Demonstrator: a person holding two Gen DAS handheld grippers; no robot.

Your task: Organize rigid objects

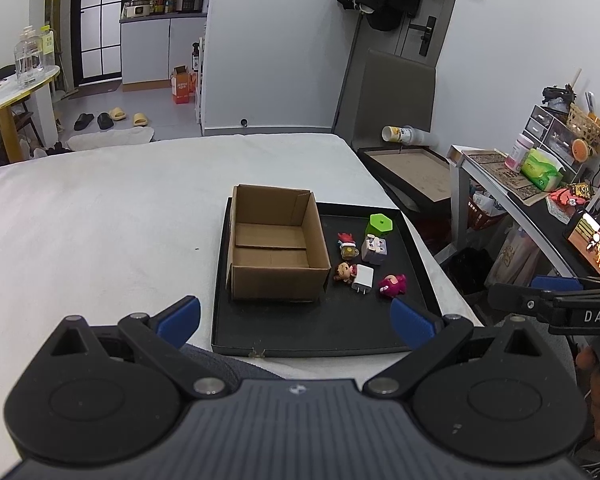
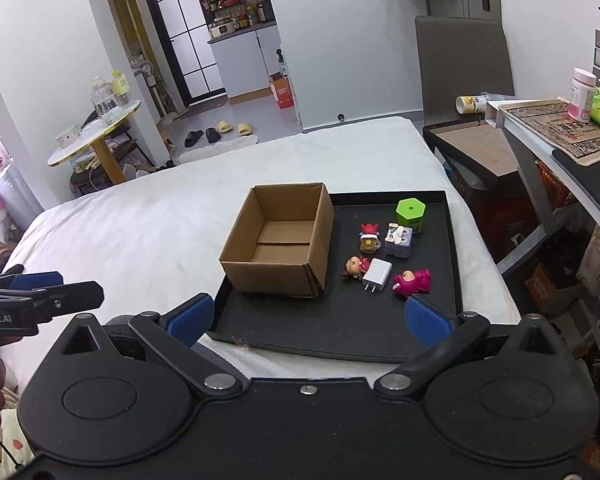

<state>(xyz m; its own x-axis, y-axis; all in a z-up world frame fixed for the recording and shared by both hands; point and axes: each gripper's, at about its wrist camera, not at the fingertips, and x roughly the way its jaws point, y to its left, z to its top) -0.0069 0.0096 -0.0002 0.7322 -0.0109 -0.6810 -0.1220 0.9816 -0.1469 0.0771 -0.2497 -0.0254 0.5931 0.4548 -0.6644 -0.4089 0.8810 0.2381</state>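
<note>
An open, empty cardboard box (image 1: 274, 244) (image 2: 278, 240) stands on the left part of a black tray (image 1: 340, 332) (image 2: 340, 332) on the white bed. To its right lie a green hexagonal container (image 1: 380, 225) (image 2: 411, 211), a pale cube toy (image 1: 375, 250) (image 2: 398, 241), a red figure on a yellow mug (image 1: 347, 245) (image 2: 369, 237), a small doll (image 1: 344, 272) (image 2: 355, 266), a white charger (image 1: 363, 277) (image 2: 377, 274) and a pink plush toy (image 1: 392, 285) (image 2: 412, 281). My left gripper (image 1: 296, 320) and right gripper (image 2: 310, 318) hover open before the tray's near edge, holding nothing.
The white bed (image 1: 100, 220) spreads to the left. At right stand a dark low table (image 1: 416, 172) and a desk (image 2: 560, 136) with a pink bottle and green wipes. A chair (image 2: 464, 60) stands behind. A round table (image 2: 96, 132) sits far left.
</note>
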